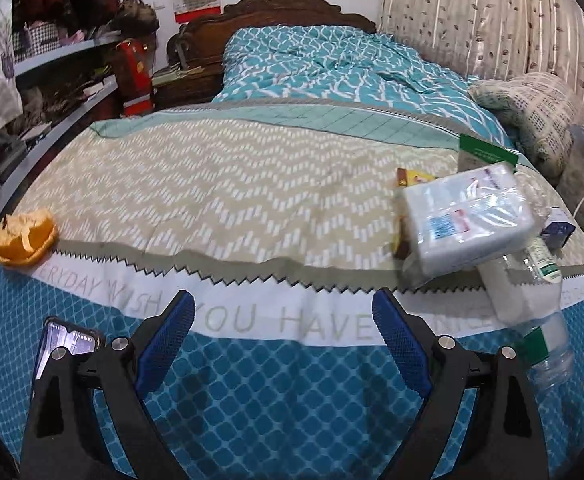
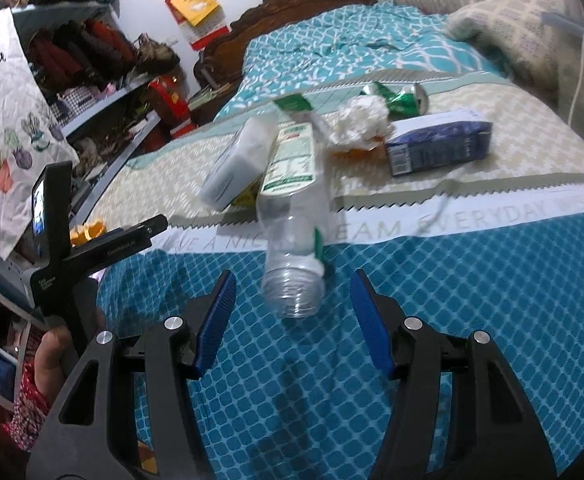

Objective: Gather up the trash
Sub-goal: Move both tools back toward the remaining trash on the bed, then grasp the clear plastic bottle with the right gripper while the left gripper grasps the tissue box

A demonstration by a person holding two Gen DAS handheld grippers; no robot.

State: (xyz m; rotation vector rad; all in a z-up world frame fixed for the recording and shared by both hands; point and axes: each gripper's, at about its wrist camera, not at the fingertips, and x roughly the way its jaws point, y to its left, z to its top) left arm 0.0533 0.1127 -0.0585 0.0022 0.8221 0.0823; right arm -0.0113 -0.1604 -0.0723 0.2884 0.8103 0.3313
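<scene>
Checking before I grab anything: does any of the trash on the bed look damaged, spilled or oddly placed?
The green can is crushed, and the clear bottle lies uncapped, propping a tilted tissue pack. An orange peel sits alone at the far left. No spill visible.

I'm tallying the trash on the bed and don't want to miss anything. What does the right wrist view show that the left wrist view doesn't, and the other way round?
Only the right wrist view shows the crushed green can and the crumpled white paper.

Only the left wrist view shows the orange peel whole; the right sees just a sliver.

Both share the clear plastic bottle, the white tissue pack, the blue carton, and open, empty grippers: left gripper, right gripper.
</scene>
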